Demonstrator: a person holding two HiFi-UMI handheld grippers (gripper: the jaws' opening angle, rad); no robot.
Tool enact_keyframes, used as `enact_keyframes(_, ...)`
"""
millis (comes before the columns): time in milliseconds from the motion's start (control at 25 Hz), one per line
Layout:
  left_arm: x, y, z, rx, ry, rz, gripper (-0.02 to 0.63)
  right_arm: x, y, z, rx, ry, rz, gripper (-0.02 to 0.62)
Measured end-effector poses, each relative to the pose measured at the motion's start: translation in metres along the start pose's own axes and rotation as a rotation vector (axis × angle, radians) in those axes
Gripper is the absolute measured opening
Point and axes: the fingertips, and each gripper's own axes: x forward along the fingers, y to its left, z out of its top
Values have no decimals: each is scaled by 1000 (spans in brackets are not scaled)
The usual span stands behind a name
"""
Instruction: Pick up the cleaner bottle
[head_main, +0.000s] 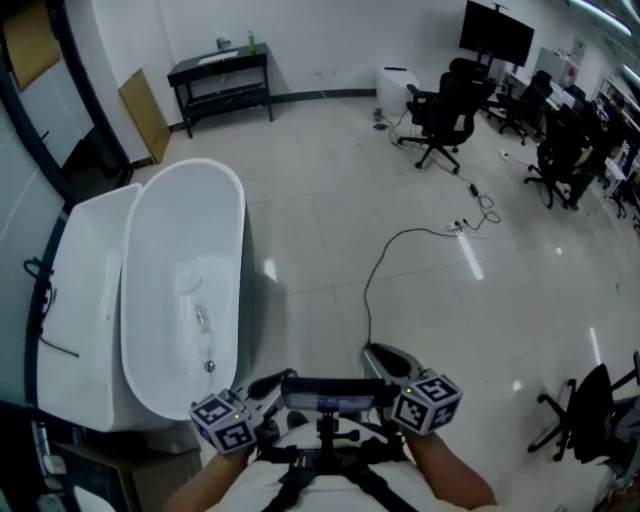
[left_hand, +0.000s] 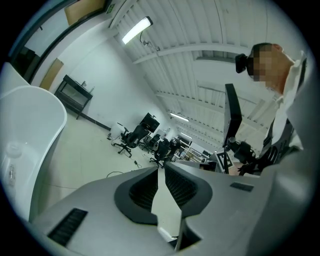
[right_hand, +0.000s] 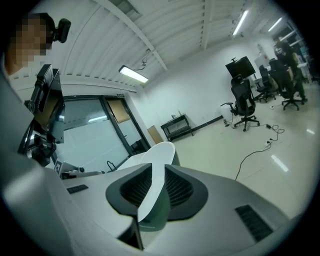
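Left gripper (left_hand: 159, 169) and right gripper (right_hand: 152, 167) are both being held close against the person's chest, at six o'clock in the head view. Each one's jaws are sitting together with nothing between them.

Nothing in view is showing plainly as the cleaner bottle. The only candidate is a small green upright thing (head_main: 251, 42) standing on the black table (head_main: 215, 65) against the far wall, at eleven o'clock and well apart from both grippers. It is too small to tell whether it is really a bottle. A white bathtub (head_main: 170, 220) is lying at ten o'clock, near the person, with only small fittings showing on its floor. Office chairs (head_main: 440, 115) are crowding the room from one to two o'clock, and a dark cable (head_main: 380, 260) is trailing across the floor at twelve o'clock.

If that green thing is the bottle, it is probably going to handle as light plastic, with thin walls that give under a squeeze and a smooth, slippery skin. Its weight is likely depending on how full it is. The safest hold is probably going to be across the body just below the neck, where the shape narrows and stiffens, with the jaws coming in level and the bottle staying upright.
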Motion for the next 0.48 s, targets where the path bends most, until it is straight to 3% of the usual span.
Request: enact_keyframes(480, 2, -12, -3, -21, 10, 53, 41, -7, -7, 1, -15, 26, 2, 69)
